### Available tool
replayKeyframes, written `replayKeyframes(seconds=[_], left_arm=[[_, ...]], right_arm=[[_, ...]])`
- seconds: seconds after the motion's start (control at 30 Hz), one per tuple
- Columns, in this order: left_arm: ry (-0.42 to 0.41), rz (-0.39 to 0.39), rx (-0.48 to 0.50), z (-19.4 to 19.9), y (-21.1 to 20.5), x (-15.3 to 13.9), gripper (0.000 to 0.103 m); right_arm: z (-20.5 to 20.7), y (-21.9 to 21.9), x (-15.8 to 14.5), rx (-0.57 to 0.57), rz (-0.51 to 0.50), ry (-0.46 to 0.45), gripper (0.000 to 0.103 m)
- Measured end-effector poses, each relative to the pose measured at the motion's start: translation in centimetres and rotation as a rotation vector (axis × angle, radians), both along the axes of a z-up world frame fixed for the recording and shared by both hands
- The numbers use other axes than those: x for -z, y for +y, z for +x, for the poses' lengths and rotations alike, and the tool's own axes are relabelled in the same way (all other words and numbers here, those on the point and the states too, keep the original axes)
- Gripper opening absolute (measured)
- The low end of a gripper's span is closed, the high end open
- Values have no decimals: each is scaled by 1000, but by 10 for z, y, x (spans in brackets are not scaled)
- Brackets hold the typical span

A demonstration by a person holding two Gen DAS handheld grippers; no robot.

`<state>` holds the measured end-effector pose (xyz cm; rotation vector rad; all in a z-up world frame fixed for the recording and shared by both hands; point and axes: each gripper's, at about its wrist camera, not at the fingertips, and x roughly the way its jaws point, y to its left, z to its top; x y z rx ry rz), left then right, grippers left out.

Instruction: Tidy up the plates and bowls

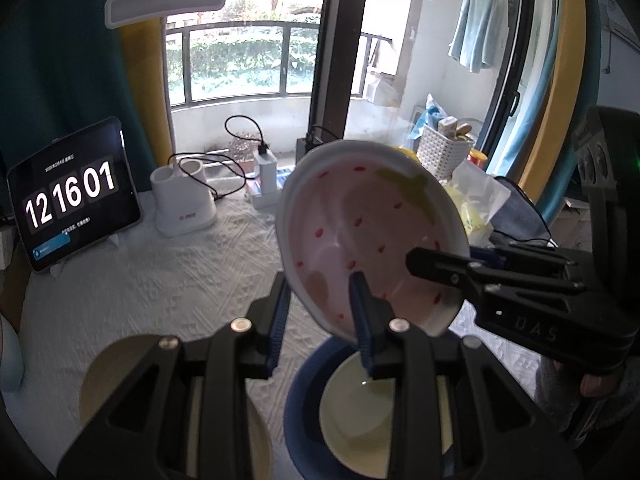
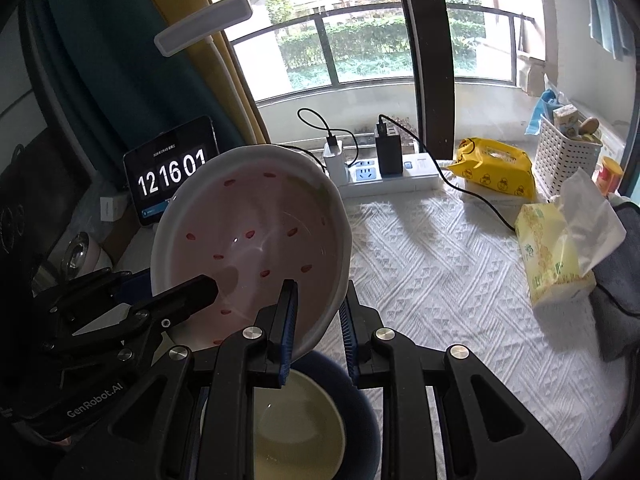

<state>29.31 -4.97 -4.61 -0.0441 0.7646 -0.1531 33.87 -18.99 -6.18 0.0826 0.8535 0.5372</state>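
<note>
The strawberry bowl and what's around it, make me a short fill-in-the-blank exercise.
1. The strawberry bowl is gripped at its rim by ___ hand-held grippers.
2. Directly beneath it sits a bowl with a dark ___ outside.
3. The tablet shows a ___.
4. The wipes pack is ___.

Missing words: two; blue; clock; yellow

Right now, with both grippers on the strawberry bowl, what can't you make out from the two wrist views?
- Blue bowl below: both views, mostly covered by gripper bodies; rim only partly seen.
- Gap between strawberry bowl and the blue bowl: no side view.
- Tan plate: left wrist view, largely hidden behind the left gripper.
- Tablet: right wrist view, corner covered by the strawberry bowl; small text unreadable.
- Right gripper: outer pad contact hidden behind the rim.
</note>
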Motion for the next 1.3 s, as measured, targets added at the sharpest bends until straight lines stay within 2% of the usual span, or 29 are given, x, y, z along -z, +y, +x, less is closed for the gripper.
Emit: replayKeyframes(seconds=[0.43,1.3], left_arm=[[1,-9,6,-23,1,2,31],[37,18,54,-71,-18,22,31]], right_arm=[[-25,-2,-4,9,7,-7,23],[-74,-17,17,38,3,48,23]])
